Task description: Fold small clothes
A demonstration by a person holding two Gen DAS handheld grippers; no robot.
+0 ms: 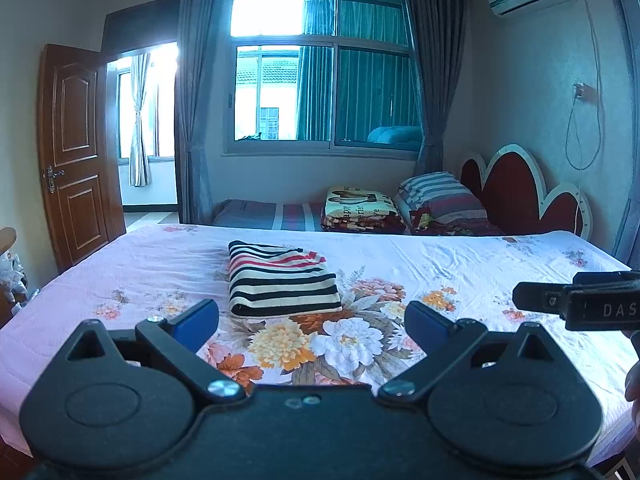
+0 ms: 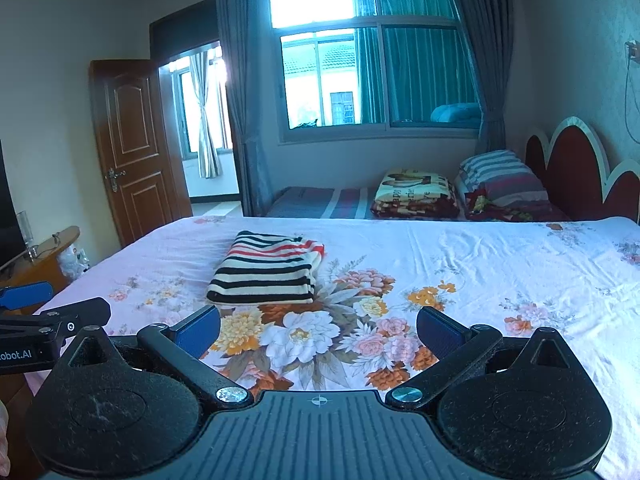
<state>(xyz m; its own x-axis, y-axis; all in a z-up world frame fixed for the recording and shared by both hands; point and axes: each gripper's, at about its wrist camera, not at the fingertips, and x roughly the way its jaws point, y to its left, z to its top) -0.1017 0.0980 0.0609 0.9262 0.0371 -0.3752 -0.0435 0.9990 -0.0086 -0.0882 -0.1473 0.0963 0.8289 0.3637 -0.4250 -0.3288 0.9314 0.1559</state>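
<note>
Bed [image 1: 460, 264] with floral sheet, filling the foreground. Striped garment [image 1: 280, 280], folded into a flat rectangle, lying on the sheet at 12 o'clock from both tools, untouched. Left tool [image 1: 312, 320] spread wide, empty. Right tool [image 2: 318, 330] spread wide, empty, above the flower print.

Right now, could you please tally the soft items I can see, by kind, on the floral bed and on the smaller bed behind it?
Folded striped garment on the floral bed: 1
Folded blanket on the smaller bed: 1
Striped pillow: 1
Total: 3
</note>
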